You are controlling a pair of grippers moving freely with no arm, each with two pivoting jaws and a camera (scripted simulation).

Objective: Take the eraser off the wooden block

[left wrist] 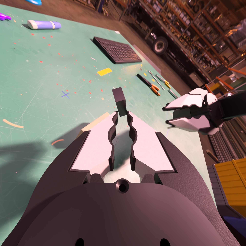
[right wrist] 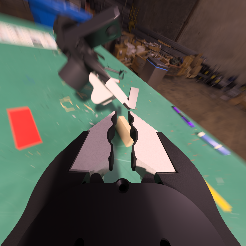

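Observation:
My left gripper (left wrist: 122,113) is shut on the eraser (left wrist: 119,101), a dark grey slab that sticks out past the fingertips and is held above the green table (left wrist: 40,79). The wooden block (left wrist: 95,123), pale beige, lies on the table just below and left of the left finger, partly hidden by it. In the right wrist view the eraser (right wrist: 133,98) looks light grey, pinched at its lower end by the left gripper (right wrist: 126,106), and the wooden block (right wrist: 124,131) lies beyond my right gripper (right wrist: 122,112). The right gripper (left wrist: 165,115) is a little open and empty, right of the eraser.
A black keyboard (left wrist: 117,51), a purple tube (left wrist: 43,24) and orange-handled pliers (left wrist: 150,85) lie farther off. A red patch (right wrist: 24,127) marks the table on the left of the right wrist view. A purple marker (right wrist: 183,117) lies near the table's right edge.

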